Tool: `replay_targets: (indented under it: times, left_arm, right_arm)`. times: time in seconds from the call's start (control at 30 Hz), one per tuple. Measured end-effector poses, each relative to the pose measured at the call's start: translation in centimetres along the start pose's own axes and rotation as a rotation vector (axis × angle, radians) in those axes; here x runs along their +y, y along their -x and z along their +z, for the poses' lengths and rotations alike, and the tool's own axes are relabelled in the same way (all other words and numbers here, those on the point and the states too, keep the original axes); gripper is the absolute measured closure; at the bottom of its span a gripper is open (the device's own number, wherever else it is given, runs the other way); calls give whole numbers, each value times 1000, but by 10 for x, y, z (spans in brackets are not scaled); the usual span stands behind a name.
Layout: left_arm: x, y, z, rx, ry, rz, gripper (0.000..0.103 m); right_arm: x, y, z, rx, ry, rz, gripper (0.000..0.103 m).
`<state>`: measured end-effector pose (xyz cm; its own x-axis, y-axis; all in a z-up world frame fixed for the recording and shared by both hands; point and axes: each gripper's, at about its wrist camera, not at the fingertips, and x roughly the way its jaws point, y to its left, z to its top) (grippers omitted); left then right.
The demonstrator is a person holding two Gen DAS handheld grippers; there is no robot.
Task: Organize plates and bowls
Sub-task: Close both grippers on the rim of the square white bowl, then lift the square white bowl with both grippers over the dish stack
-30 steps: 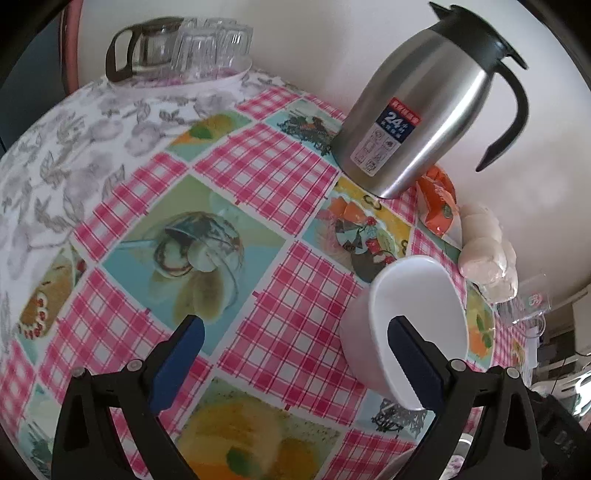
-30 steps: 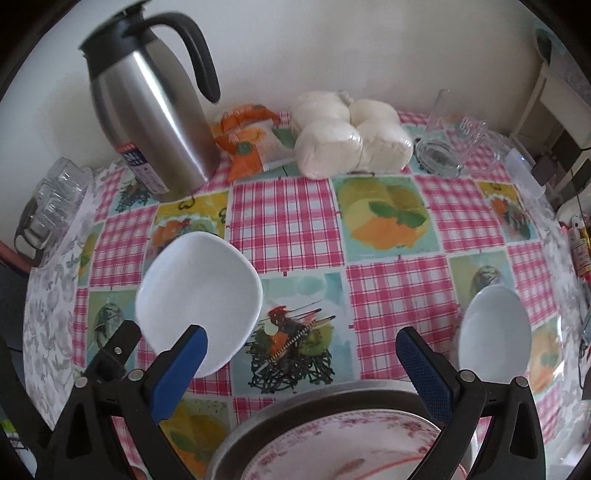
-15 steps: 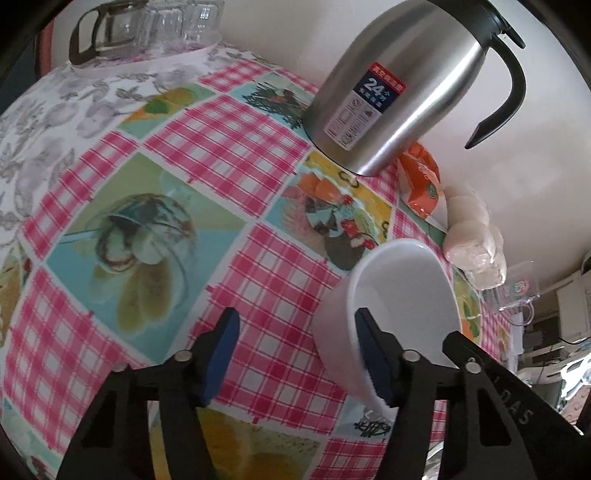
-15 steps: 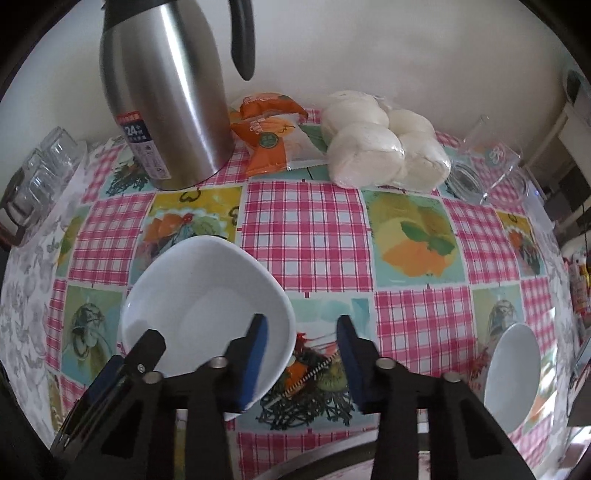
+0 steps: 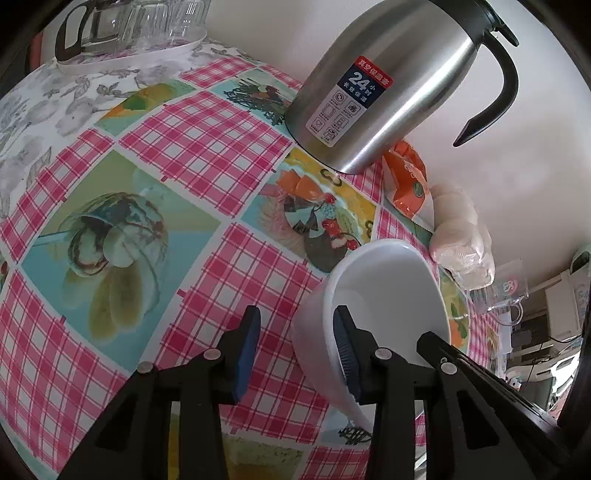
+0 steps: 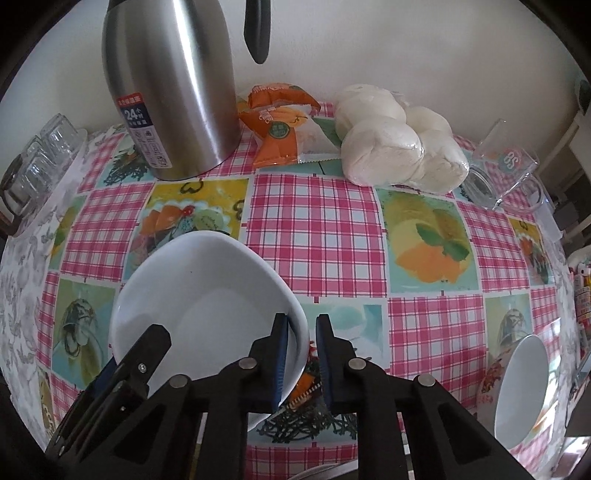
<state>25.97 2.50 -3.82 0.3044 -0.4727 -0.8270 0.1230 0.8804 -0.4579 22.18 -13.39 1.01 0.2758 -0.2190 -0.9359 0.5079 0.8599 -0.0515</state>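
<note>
both grippers straddle the white bowl [image 6: 207, 314] rim, right gripper [image 6: 301, 354] fingers nearly clamped on its right wall, left gripper [image 5: 295, 350] wider, not yet gripping.

1. This is a home dining spot: a table [image 6: 317, 225] pushed against a plain pale wall and spread with a wipe-clean cloth of pink checks and fruit pictures.
2. A steel vacuum jug [image 6: 173, 85] with a black handle stands near the wall.
3. Beside it lie an orange snack packet [image 6: 280, 125] and a clear bag of white steamed buns [image 6: 399, 144].
4. A tray of upturned drinking glasses [image 5: 147, 22] with a glass pot sits at the table's far corner.
5. White bowls [image 6: 207, 306] and a glass mug [image 6: 498, 173] are set out as everyday tableware.
</note>
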Motion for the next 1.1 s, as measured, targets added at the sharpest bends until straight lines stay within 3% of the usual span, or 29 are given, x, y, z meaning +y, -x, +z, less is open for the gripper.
replay_targets:
  times: [0.17, 0.4, 0.7, 1.1]
  left_arm:
    - [2, -6, 0, 19, 20, -29, 62]
    - [4, -11, -2, 50, 41, -86, 74]
    - [8, -5, -3, 55, 34, -89, 77]
    - [-13, 38, -2, 6, -44, -117, 77]
  right_arm:
    - [-1, -5, 1, 11, -10, 21, 85]
    - [-3, -10, 0, 48, -35, 65, 91]
    - [-1, -3, -6, 43, -31, 90, 91]
    - [-12, 47, -9, -74, -38, 142, 91]
